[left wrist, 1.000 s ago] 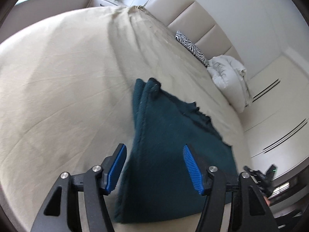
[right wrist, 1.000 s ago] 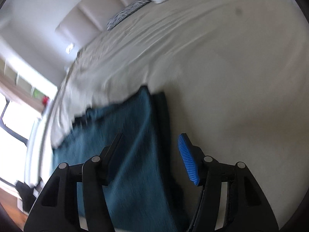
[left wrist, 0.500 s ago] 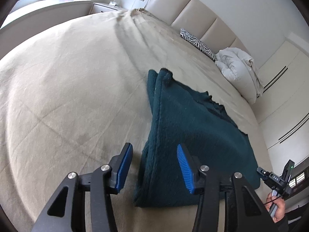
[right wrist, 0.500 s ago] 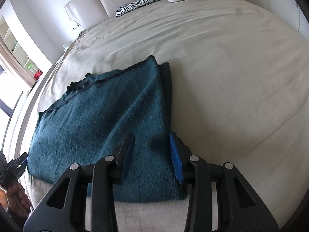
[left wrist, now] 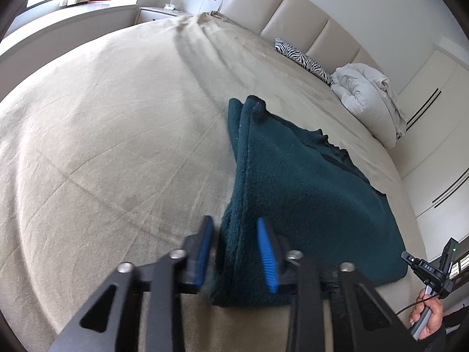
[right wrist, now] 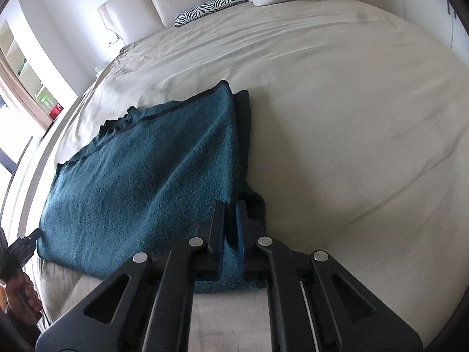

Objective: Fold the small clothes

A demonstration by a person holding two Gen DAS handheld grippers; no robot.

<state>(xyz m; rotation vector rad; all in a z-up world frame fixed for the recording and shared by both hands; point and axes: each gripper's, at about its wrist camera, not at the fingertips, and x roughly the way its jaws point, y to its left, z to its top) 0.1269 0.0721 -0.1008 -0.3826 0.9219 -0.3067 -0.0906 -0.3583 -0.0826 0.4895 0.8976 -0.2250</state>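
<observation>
Gripping near corners of dark teal garment (left wrist: 307,193) at the near edge of the bed (left wrist: 117,135), one corner per gripper. Right gripper (right wrist: 230,228): fingers nearly pressed together, thin strip of teal fabric pinched between them, near right corner of the cloth. Left gripper (left wrist: 234,249): blue pads (left wrist: 265,259) part-spread, straddling the thick folded edge at the near left corner; one pad over the top layer, the other outside the edge on the sheet side. Contact on both faces not confirmed; cannot tell whether a firm pinch is made there.

Probable reason for the hold: both near corners taken together, so the near edge can be lifted and carried over toward the far edge in one even fold. Judgement only.

Garment lying flat, already doubled, with layered edges visible along the left side in the left wrist view and the right side in the right wrist view. Far edge uneven, slightly rumpled, dark trim showing. Near edge close to the bed's near edge.

Beyond the cloth: bare beige sheet, creased. Farther: zebra-print pillow (right wrist: 211,8) and white duvet bundle (left wrist: 369,94) against the padded headboard (left wrist: 293,11).
</observation>
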